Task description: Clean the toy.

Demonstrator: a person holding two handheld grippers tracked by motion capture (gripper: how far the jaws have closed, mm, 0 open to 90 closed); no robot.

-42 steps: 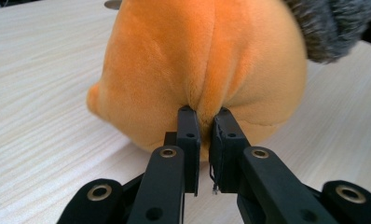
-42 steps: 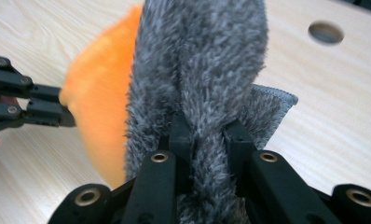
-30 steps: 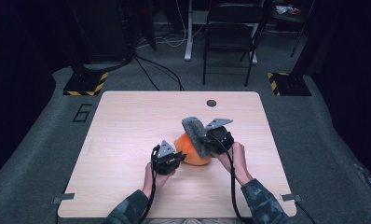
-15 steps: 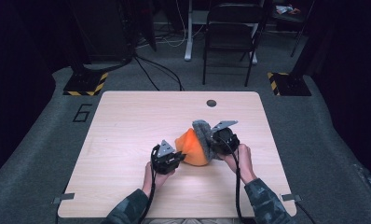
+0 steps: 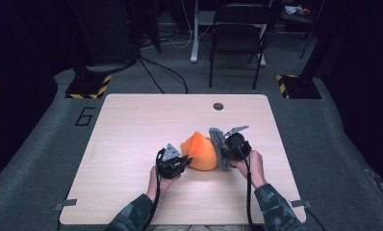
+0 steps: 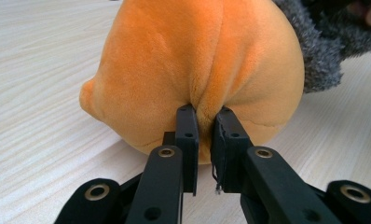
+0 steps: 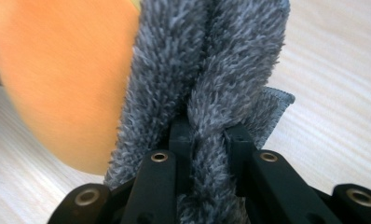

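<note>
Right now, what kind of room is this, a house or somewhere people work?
Probably a lab or studio for recording, not a house: a bare wooden table on grey carpet, a folding chair, stand bases with yellow-black hazard tape, and loose cables on the floor.

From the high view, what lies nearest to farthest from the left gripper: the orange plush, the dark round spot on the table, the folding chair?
1. Orange plush, pinched in the left gripper.
2. Dark round spot, near the table's far edge.
3. Folding chair, on the floor beyond the table.
</note>
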